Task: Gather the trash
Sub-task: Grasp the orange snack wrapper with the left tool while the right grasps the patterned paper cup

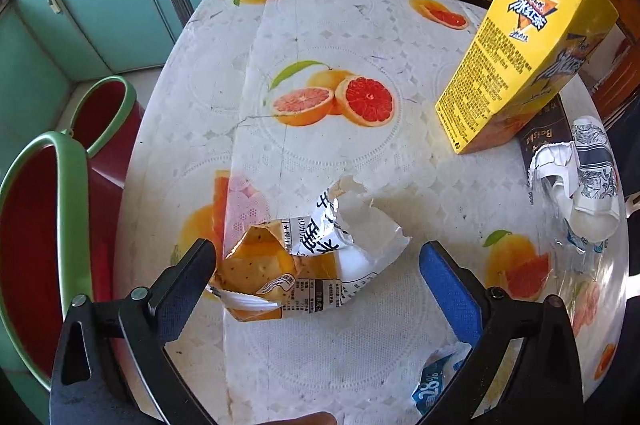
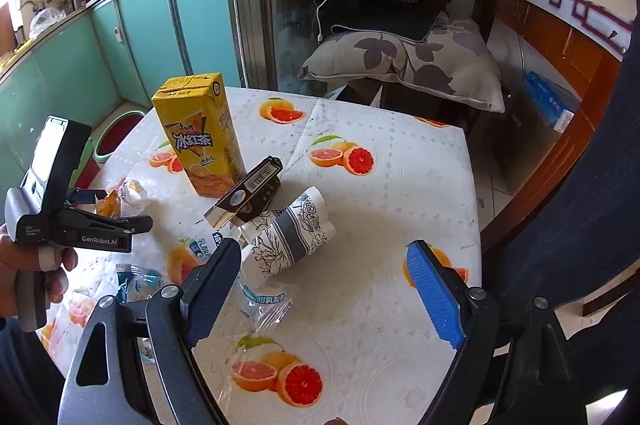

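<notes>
My left gripper (image 1: 318, 259) is open, its fingers on either side of a torn orange and white snack wrapper (image 1: 304, 257) lying on the table. The wrapper also shows in the right wrist view (image 2: 124, 199). My right gripper (image 2: 324, 263) is open and empty above the table, just behind a crumpled paper cup (image 2: 290, 237) with a grey flower print. A yellow iced tea carton (image 2: 200, 133) stands upright beyond it. A dark flat wrapper (image 2: 250, 195) leans by the carton. A clear plastic wrapper (image 2: 262, 305) and a blue and white wrapper (image 2: 138, 283) lie near my right gripper.
Two red bins with green rims (image 1: 44, 237) stand on the floor left of the table (image 1: 320, 153). Teal cabinets (image 1: 100, 5) line the left wall. A chair with a flowered cushion (image 2: 408, 65) stands behind the table. The left device (image 2: 64, 209) shows in the right wrist view.
</notes>
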`<state>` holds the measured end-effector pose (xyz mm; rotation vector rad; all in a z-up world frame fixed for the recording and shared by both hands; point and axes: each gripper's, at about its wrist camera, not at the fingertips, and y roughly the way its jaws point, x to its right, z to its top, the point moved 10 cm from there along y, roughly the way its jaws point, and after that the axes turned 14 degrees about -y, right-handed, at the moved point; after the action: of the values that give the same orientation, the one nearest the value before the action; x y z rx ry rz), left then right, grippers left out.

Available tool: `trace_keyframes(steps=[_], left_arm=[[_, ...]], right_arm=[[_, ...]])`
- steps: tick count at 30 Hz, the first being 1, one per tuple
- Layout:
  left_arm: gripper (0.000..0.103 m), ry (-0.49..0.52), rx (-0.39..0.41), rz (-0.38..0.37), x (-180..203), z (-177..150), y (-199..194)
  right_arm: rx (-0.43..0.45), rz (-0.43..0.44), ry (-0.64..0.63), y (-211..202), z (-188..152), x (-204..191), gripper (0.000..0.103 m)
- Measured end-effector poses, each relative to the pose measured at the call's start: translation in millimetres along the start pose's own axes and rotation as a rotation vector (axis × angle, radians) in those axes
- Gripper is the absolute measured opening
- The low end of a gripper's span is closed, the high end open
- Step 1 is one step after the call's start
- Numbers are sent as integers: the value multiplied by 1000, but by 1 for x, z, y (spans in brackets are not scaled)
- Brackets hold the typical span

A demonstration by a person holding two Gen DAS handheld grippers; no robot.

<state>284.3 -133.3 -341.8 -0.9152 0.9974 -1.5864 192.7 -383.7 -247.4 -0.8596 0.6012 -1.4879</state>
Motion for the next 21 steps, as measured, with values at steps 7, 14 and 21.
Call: trace_keyframes(steps=[7,14,21], left_arm=[[50,18,24,-29,8,4,-8],[29,11,73,-47,3,16,-29],[29,-30,143,-70,-15,24,-62]], right_arm=[[-47,42,58,22,-6,-3,85],[-104,100,149,54,-11,-8,85],[-142,141,256,86,-5,-12,85]])
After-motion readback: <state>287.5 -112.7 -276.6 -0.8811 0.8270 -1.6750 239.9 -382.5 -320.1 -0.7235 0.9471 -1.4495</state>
